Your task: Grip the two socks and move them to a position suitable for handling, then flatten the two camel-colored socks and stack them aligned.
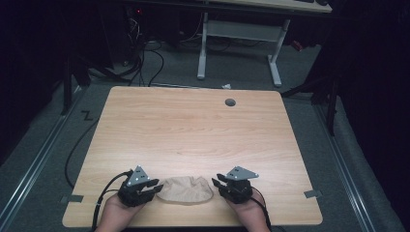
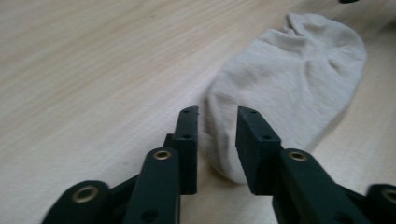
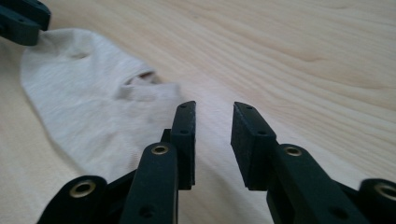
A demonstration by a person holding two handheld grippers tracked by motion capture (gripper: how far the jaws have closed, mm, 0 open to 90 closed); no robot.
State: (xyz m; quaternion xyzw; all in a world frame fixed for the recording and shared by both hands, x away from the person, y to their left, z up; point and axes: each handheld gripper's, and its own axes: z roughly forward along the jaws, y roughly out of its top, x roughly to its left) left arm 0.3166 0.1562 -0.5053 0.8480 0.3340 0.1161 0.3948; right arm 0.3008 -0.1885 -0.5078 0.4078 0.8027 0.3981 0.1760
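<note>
High view: a beige sock (image 1: 186, 190) lies crumpled at the table's (image 1: 193, 125) near edge between the left gripper (image 1: 153, 186) and right gripper (image 1: 216, 182), both with jaws apart, holding nothing. Best to back both away level, without snagging fabric.

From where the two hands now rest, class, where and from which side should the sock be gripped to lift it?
Grip the sock at its two ends, each from its own side. It lies flat and crumpled between the left tongs and right tongs, whose jaws stand open; one rounded end lies just beyond the left jaws, easy to pinch.
</note>
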